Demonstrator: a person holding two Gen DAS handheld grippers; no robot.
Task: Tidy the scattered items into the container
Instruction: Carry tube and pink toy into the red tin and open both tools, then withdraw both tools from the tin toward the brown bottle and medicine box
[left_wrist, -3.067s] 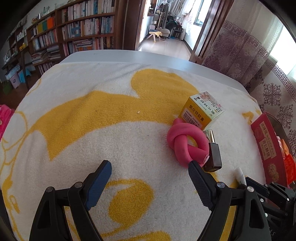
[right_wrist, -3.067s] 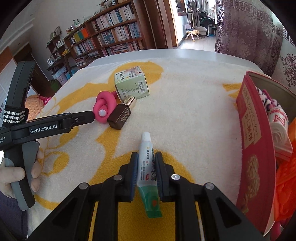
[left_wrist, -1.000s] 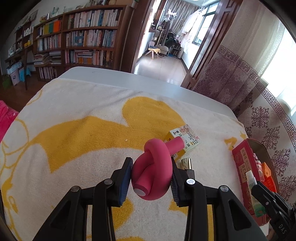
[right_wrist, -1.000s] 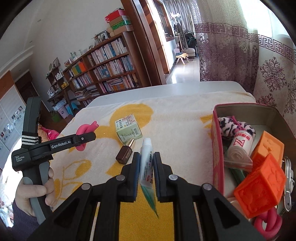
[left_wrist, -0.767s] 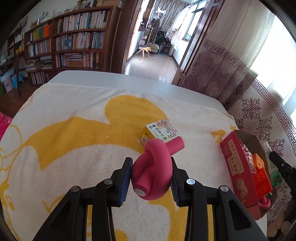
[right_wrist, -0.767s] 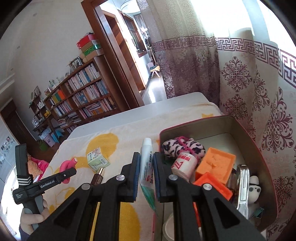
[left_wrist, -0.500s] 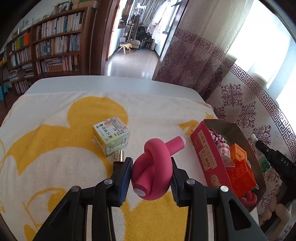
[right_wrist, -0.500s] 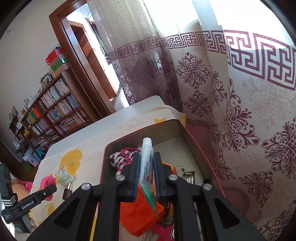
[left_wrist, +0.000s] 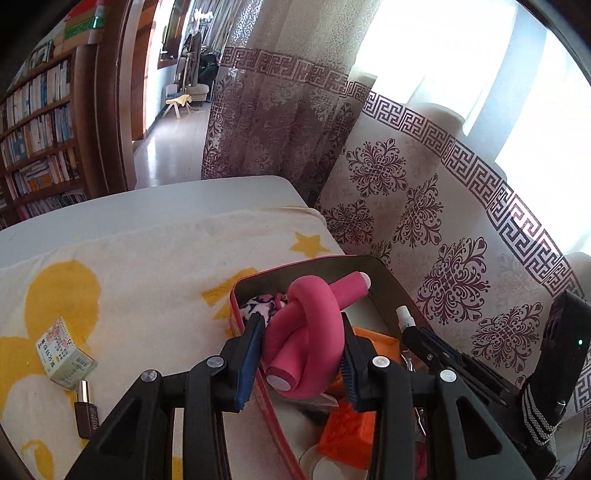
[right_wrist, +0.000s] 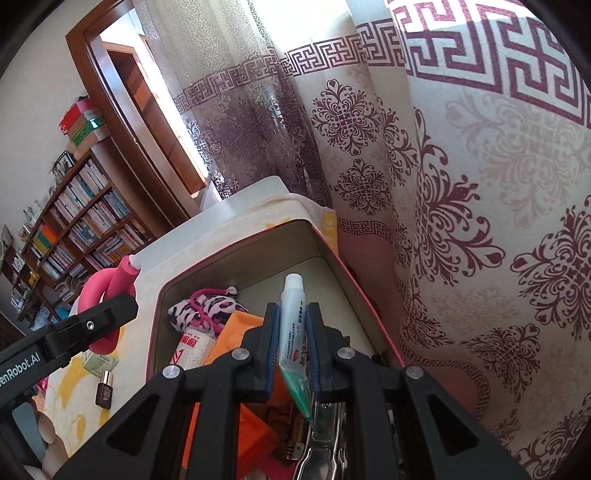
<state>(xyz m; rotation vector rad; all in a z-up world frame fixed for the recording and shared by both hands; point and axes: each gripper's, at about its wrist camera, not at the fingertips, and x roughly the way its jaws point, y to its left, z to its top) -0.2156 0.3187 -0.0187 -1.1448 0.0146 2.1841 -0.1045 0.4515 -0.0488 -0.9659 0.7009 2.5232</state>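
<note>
Both grippers hovered loaded over the tin.
Left gripper clamped the knot; right gripper pinched the tube, tail hidden below. Box and bottle lay on the surface, half cropped.

White table (towel spread on top).

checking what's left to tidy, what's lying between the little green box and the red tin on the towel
Nothing: in the left wrist view only bare towel separates the box from the tin. The brown bottle lies nearer the camera than the box.
</note>
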